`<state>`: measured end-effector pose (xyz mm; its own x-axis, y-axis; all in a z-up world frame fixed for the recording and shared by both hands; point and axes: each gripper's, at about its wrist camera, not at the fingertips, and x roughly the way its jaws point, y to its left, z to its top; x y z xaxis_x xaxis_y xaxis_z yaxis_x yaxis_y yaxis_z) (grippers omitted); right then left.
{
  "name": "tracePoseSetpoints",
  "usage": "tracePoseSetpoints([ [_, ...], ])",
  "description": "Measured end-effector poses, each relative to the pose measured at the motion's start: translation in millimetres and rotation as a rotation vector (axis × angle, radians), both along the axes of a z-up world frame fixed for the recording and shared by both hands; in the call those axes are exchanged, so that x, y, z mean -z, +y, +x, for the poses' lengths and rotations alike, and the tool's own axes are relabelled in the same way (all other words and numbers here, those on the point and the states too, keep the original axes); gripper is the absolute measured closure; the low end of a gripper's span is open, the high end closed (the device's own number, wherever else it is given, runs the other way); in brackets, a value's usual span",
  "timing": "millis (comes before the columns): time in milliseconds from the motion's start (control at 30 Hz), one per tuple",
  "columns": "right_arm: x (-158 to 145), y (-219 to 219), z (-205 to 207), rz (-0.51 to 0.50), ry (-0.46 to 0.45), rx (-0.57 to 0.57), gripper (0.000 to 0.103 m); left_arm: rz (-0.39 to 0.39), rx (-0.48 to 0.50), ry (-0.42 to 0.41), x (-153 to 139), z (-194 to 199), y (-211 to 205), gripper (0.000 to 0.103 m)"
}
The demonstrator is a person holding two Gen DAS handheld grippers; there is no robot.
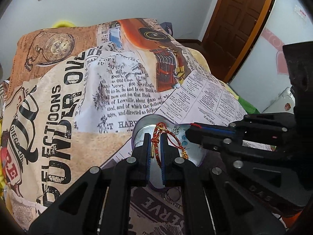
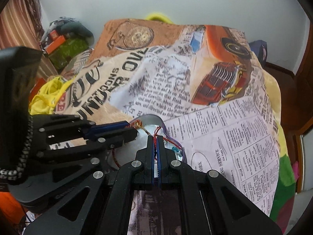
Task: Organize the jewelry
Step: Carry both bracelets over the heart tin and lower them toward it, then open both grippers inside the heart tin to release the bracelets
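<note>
We see the left gripper (image 1: 156,143) nearly closed, pinching the red thread bracelet (image 1: 156,146) over the heart-shaped tin (image 1: 140,125); the right gripper (image 2: 156,139) is clamped tight on the same bracelet's thread; the tin sits on the newspaper-print cloth (image 1: 58,98).

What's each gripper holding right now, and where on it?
Both hold the red thread bracelet: left gripper pinches its knotted middle, right gripper its cord end, above the heart-shaped box.
</note>
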<state>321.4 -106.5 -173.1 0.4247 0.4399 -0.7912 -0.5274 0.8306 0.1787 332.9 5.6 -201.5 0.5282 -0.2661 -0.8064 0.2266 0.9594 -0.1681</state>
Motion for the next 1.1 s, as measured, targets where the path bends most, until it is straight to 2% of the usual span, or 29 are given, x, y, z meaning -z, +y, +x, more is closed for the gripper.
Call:
tracePoseSetpoints([
  [400, -1.6, 0.0, -14.1, -0.051, -0.005, -0.009, 0.099, 0.053, -0.001, -0.030, -15.7, -20.3, 0.7, 0.097],
  [500, -6.4, -1.0, -19.0, -0.050, -0.012, -0.006, 0.090, 0.061, -0.005, -0.043, -23.9, -27.8, 1.7, 0.095],
  [567, -12.3, -3.2, -23.7, -0.045, -0.026, -0.001, 0.077, 0.066, -0.008, -0.055, -30.5, -33.6, 2.3, 0.094],
  [633, -20.1, -6.1, -29.2, -0.041, -0.049, 0.008, 0.071, 0.070, -0.013, -0.069, -38.6, -40.6, 3.4, 0.094],
  [833, -41.4, -13.0, -42.2, -0.022, -0.094, 0.027, 0.071, 0.074, -0.025, -0.109, -60.5, -60.1, 6.9, 0.092],
  [1100, -59.9, -18.2, -63.0, -0.012, -0.147, 0.041, 0.071, 0.089, -0.035, -0.158, -81.2, -87.7, 9.9, 0.080],
])
